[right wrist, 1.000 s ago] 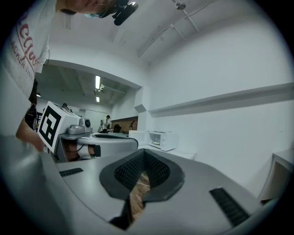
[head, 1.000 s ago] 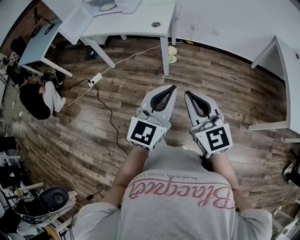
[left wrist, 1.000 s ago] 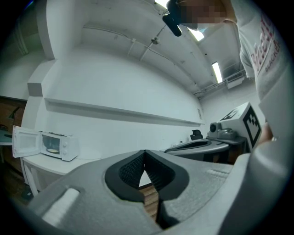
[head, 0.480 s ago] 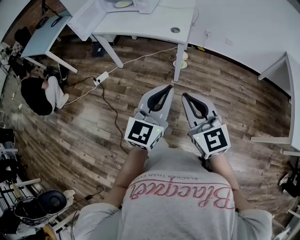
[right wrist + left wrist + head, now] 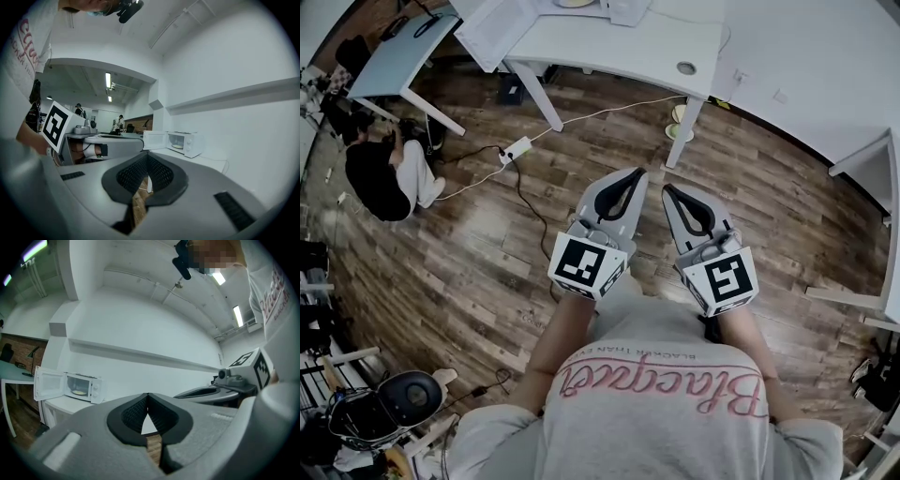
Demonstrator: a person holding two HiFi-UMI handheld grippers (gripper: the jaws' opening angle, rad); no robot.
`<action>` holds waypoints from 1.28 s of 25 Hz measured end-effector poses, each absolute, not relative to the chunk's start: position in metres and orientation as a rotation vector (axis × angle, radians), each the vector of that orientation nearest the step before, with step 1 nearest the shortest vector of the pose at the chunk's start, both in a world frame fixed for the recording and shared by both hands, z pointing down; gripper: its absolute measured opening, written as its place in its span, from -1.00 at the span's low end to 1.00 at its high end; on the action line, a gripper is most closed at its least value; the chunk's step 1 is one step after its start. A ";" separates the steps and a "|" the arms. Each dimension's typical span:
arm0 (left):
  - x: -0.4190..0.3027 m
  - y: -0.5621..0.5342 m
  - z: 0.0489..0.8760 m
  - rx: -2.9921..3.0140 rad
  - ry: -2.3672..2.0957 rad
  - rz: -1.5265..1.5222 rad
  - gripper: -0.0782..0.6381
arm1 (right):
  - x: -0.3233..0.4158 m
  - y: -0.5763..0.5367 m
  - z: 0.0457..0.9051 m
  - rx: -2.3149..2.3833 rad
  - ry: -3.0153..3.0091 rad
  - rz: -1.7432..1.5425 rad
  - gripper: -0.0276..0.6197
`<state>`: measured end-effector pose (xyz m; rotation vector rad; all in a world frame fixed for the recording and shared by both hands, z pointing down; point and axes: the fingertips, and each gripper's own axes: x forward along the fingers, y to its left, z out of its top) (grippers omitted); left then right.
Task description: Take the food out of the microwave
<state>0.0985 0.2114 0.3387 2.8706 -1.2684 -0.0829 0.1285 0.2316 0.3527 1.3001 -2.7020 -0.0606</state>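
Observation:
A white microwave (image 5: 83,386) stands on a white table (image 5: 619,52), its door (image 5: 47,384) swung open to the left. Inside it lies a pale plate of food (image 5: 79,392). The right gripper view shows the same microwave (image 5: 186,143) with the food (image 5: 177,146) inside, still some way off. In the head view, my left gripper (image 5: 637,173) and right gripper (image 5: 667,188) are held side by side at chest height over the wooden floor. Both point toward the table. Each has its jaws shut with nothing between them.
A person (image 5: 380,173) sits on the floor at the left beside a power strip (image 5: 517,148) and trailing cable. Small plates (image 5: 680,122) lie by the table leg (image 5: 684,145). Another table (image 5: 394,56) stands at the far left, and a white one (image 5: 886,187) at the right.
The white table, cable and floor have slid to the right in the head view as I move across the room. Both grippers keep their side-by-side stance and stay shut.

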 end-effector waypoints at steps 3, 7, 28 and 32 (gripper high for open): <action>0.076 0.197 0.339 2.857 -1.287 -0.078 -0.77 | 0.106 0.216 0.354 1.273 -2.711 -0.052 -0.89; 0.044 0.182 0.340 2.836 -1.321 -0.081 -0.77 | 0.075 0.202 0.356 1.233 -2.724 -0.047 -0.89; -0.046 0.152 0.341 2.776 -1.518 -0.090 -0.77 | -0.009 0.173 0.362 1.076 -2.744 -0.044 -0.89; -0.057 0.139 0.340 2.754 -1.556 -0.109 -0.77 | -0.019 0.159 0.363 1.038 -2.753 -0.064 -0.89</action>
